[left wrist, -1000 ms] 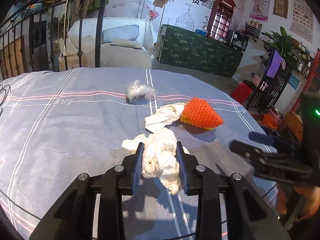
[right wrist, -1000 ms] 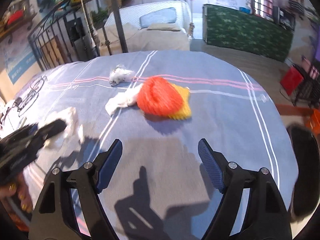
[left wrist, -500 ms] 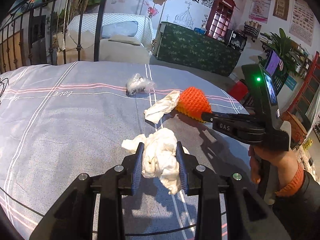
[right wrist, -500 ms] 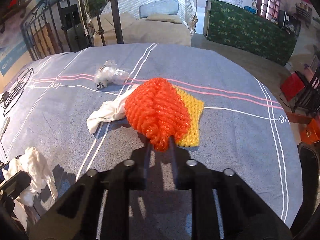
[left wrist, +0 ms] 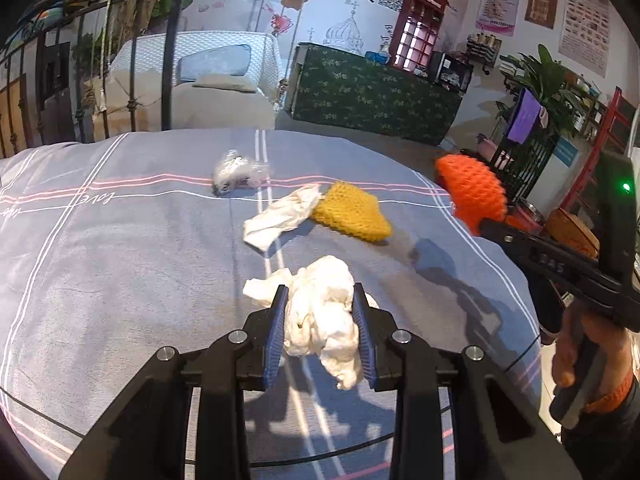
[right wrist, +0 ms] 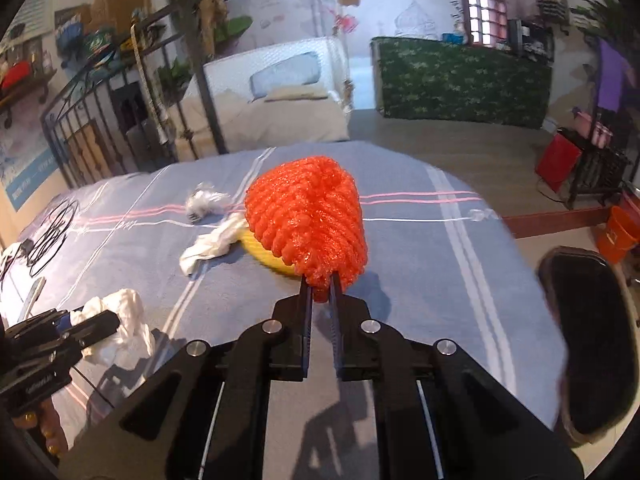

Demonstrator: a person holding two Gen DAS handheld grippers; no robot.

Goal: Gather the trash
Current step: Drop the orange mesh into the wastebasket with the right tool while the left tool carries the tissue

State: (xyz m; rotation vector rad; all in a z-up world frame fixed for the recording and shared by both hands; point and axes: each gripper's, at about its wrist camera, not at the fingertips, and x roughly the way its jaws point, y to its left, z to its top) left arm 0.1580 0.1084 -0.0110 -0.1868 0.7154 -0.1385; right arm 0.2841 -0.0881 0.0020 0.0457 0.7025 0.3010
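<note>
To the right of the bed [left wrist: 120,264], beyond its edge, a dark bin [right wrist: 592,344] lies just right of the right claw [right wrist: 320,292]; this offset governs the coming move. The right claw is clamped on the lower tip of the orange foam net [right wrist: 308,220], which is lifted clear of the bed and stands up from the claw. The left claw [left wrist: 320,320] grips a crumpled white tissue [left wrist: 324,320] above the bedspread. The right hand appears nearer the bin. Still on the bed: yellow foam net [left wrist: 352,212], white rag [left wrist: 280,220], clear wrapper [left wrist: 232,172].
</note>
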